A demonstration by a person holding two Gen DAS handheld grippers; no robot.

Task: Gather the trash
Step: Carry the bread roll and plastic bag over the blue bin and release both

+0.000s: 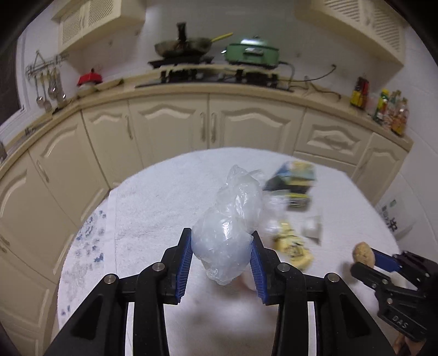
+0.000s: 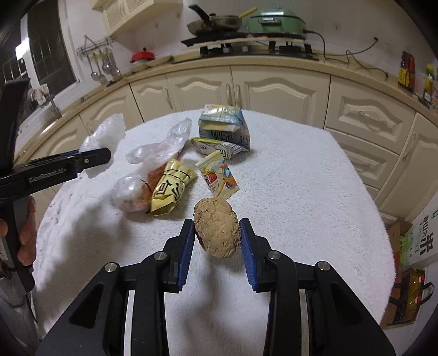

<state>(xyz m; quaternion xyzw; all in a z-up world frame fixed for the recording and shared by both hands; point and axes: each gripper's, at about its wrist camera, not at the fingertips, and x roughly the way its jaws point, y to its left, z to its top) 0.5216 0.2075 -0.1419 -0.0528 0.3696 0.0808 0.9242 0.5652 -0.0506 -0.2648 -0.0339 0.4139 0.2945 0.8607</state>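
Trash in both grips, more loose on the white towel-covered table (image 2: 301, 191). Left gripper (image 1: 221, 246): jaws part-closed, blue pads pressed into a crumpled clear plastic bag (image 1: 232, 219), lifted clear of the cloth. Right gripper (image 2: 217, 235): jaws clamped on a crumpled brown paper ball (image 2: 216, 230), also held above the table.

Beyond the ball, mid-table: one yellow snack wrapper (image 2: 171, 189), one strawberry-print sachet (image 2: 220, 178) just right of it, one clear bag with orange contents (image 2: 137, 191) touching the wrapper's left side. Farther: one squashed milk carton (image 2: 224, 126), one flattened silver-lined pack (image 2: 216, 146) against its near edge. Five loose pieces, two held.

Right wrist view shows the pile sharp, plus the left gripper from its side with a hand (image 2: 26, 230) on the handle. Left wrist view has the pile motion-blurred and partly hidden behind the bag; it shows the right gripper at far right.

Far: cream cabinets (image 2: 273, 87), one frying pan (image 2: 216, 22), one green cooker (image 2: 276, 20).
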